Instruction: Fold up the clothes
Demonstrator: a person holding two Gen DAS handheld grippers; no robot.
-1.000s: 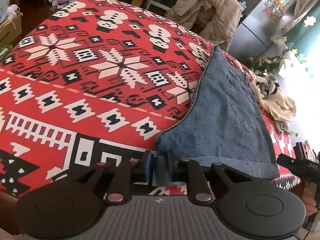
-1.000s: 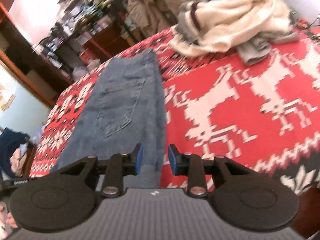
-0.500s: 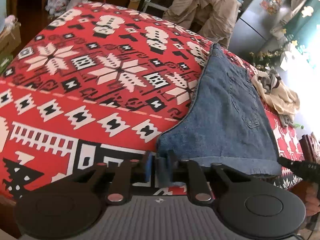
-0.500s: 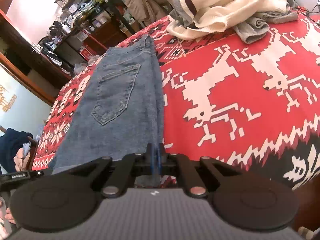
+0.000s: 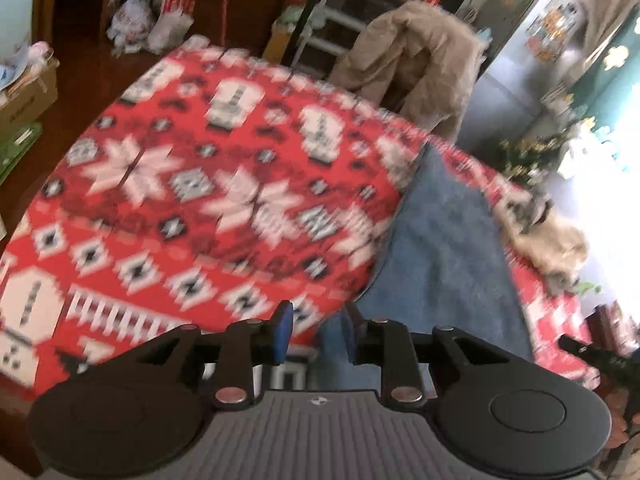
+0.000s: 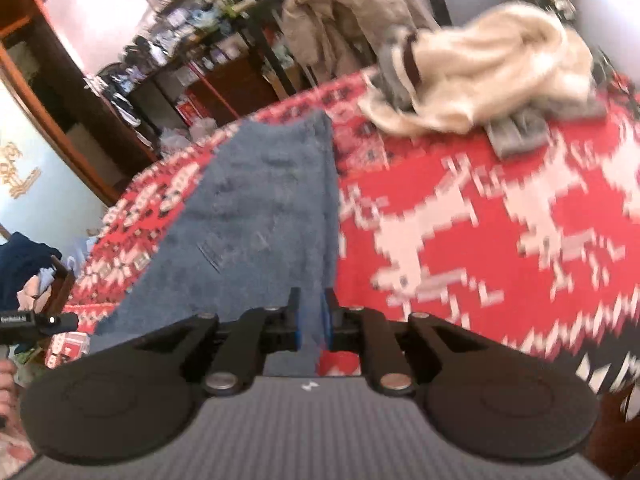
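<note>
The left gripper [image 5: 316, 330] has just been opening, its jaws apart around the jeans' [image 5: 444, 248] hem at the blanket's [image 5: 200, 200] near edge. The right gripper [image 6: 312, 320] has opened slightly, denim between its narrow jaws; whether they pinch it I cannot tell.

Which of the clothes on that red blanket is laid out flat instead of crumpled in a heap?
The blue denim shorts. They lie spread smooth along the blanket, while the cream sweater and the grey garment beside it sit bunched in a pile.

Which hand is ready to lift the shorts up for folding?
Right. The right gripper, jaws just opening slightly, has the shorts hem between them; left gripper just opened wider, hem beside one pad.
</note>
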